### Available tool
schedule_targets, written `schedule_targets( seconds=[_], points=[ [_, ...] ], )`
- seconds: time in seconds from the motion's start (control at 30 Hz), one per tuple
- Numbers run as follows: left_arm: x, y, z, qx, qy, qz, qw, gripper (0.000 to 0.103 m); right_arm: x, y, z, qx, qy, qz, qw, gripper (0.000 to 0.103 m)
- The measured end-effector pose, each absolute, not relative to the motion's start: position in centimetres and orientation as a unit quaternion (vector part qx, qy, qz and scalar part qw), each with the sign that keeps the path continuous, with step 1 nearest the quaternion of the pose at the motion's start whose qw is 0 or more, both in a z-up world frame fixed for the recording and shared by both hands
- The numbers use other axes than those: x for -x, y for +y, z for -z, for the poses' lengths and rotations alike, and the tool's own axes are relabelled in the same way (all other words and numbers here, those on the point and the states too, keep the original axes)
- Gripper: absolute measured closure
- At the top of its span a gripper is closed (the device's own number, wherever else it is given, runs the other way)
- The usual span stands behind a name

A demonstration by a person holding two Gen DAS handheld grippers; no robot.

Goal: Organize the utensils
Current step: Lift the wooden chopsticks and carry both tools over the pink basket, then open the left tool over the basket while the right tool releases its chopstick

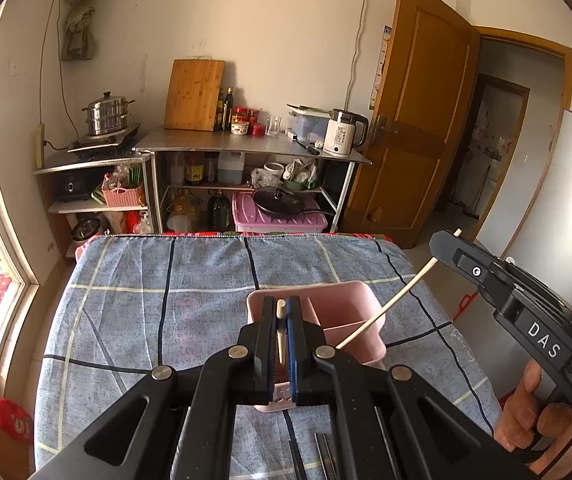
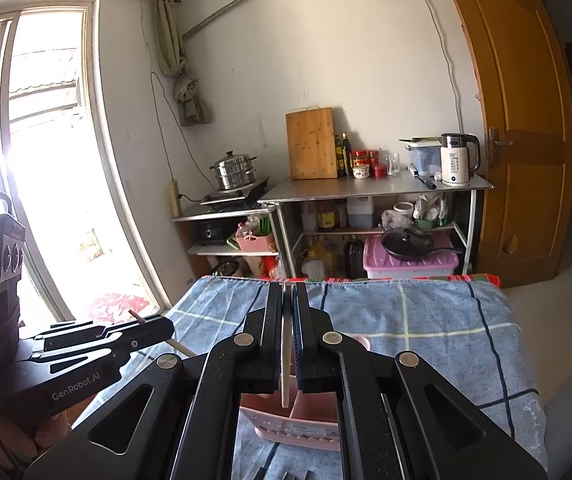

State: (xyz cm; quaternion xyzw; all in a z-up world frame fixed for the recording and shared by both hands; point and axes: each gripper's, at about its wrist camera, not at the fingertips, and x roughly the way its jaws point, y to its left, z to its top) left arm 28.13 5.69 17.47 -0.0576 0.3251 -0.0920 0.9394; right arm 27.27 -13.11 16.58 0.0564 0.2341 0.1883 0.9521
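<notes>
While the left gripper (image 1: 282,312) hangs over a pink holder (image 1: 350,300) standing on the blue checked cloth (image 1: 133,304) of a table, its jaws are clenched on a pale chopstick (image 1: 281,334) that runs lengthwise between the pads, its tip showing just above the holder's left compartment. To the right in this left wrist view, the right gripper (image 1: 444,242), carried by a hand (image 1: 526,412), is pinched on a second chopstick (image 1: 386,308), which slants down from the black fingers to the holder's near rim; whether the lower end touches the rim or is inside cannot be told. Dark metal utensils (image 1: 322,456) lie on the cloth below the holder, partly hidden by the gripper's arms. Beyond the table stand a metal shelf (image 1: 245,148) with a cutting board (image 1: 193,94), bottles and a white kettle (image 1: 342,132), a steamer pot (image 1: 107,114) on a side stand, and a brown door (image 1: 414,120) ajar. Seen from the right wrist, the right gripper (image 2: 288,292) grasps its chopstick (image 2: 286,364), the lower end hanging above the pink holder (image 2: 310,412), whose divided inside is mostly covered by the black linkage. At the left the left gripper (image 2: 153,322) shows side-on with its chopstick's (image 2: 133,314) end poking out of the fingers, a bright window (image 2: 45,160) behind it.
</notes>
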Motion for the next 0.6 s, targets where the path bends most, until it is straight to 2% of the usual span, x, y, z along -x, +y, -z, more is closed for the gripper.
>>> schedule_targets(
  seconds=[0.43, 0.53, 0.6],
  points=[
    [-29.9, 6.1, -13.7, 0.052, 0.349, 0.083, 0.932, 0.098, -29.9, -12.7, -12.3, -0.064, 0.293, -0.191, 0.935, 0.098],
    [-29.5, 6.6, -13.9, 0.057, 0.344, 0.079, 0.934, 0.089, -29.5, -12.9, -12.4, -0.059, 0.289, -0.190, 0.936, 0.096],
    [-29.0, 6.9, -14.0, 0.062, 0.337, 0.079, 0.936, 0.079, -29.0, -13.0, -12.6, -0.056, 0.285, -0.190, 0.938, 0.090]
  ],
)
